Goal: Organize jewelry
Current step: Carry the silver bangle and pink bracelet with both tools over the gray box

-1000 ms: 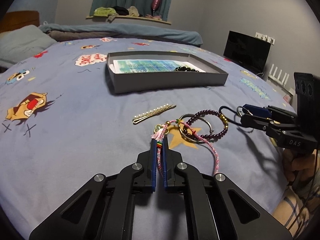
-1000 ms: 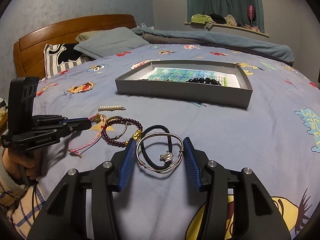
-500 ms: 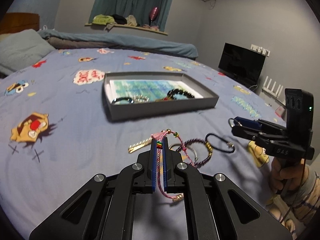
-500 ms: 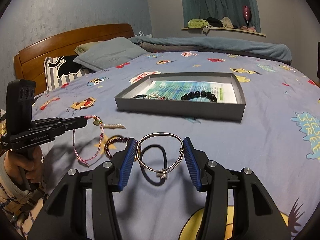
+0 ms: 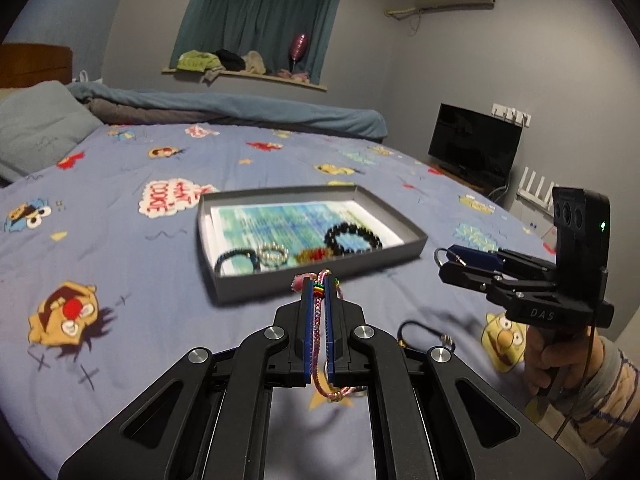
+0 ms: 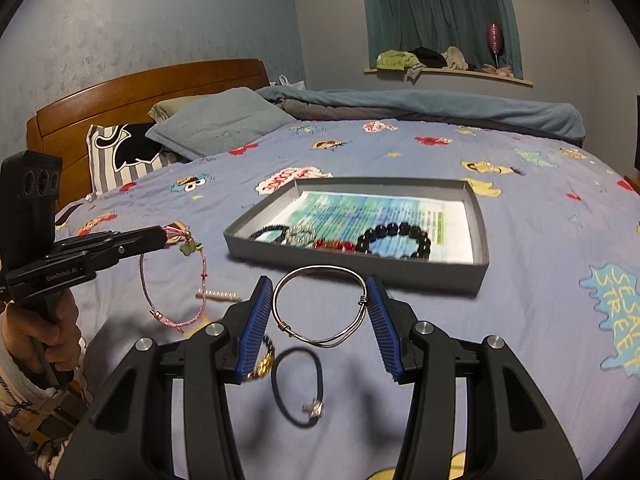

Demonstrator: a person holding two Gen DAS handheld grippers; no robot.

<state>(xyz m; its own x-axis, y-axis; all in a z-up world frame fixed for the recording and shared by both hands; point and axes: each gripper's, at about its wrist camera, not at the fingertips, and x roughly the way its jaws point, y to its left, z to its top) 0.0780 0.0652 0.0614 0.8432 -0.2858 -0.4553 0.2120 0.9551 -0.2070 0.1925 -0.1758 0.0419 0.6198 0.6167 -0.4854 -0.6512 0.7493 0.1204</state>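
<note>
Left wrist view shows the left gripper [image 5: 317, 280] clenched on a pink cord bracelet [image 6: 173, 280] that dangles loose below its fingers, just short of the grey tray [image 5: 404, 254], so the hanging loop could snag the near wall on the way in. To its right, the right gripper [image 6: 320, 300] pinches a silver bangle [image 6: 320, 306] by its edges only, which could spring out; below it lie a pearl hair clip [image 6: 218, 295] and a black hair tie [image 6: 297, 388].

This is a bedroom in a home. A large bed [image 6: 400, 152] has a wooden headboard [image 6: 160, 92] and pillows [image 6: 216, 120]; behind the bed is a curtained window [image 6: 436, 12].
</note>
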